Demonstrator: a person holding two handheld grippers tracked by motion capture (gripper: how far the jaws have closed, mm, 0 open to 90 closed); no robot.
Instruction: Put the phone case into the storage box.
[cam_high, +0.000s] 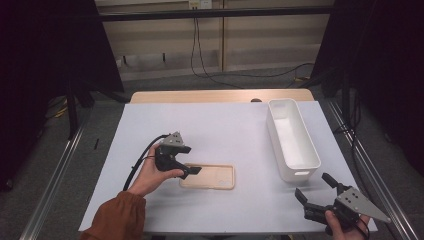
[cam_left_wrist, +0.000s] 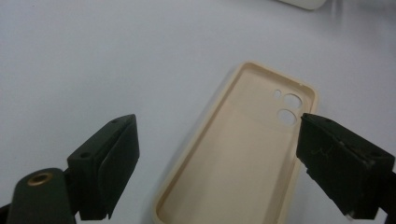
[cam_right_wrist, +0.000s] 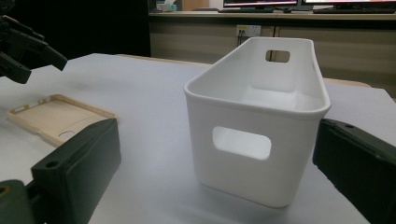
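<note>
reaching for the phone case (cam_left_wrist: 238, 158), the left gripper (cam_high: 192, 171) hangs over its near end, jaws wide apart and empty. the case lies flat, left of the white bin (cam_high: 291, 140). next: lower, straddle an edge, close. the right gripper (cam_high: 315, 189) waits open before the bin.

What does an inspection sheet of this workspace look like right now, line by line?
Surface: white table cover over a wooden top, bare around the items.
Job's things: beige phone case lying flat, inside up; empty white bin at the right.
Clutter: nothing seen.
Grippers: left claw open, jaws over the case's near end, not gripping; right claw open, in front of the bin, holding nothing.
Cables: black cable trailing from the left claw.
Surroundings: dark curtains at both sides, wood-panelled wall behind.
</note>
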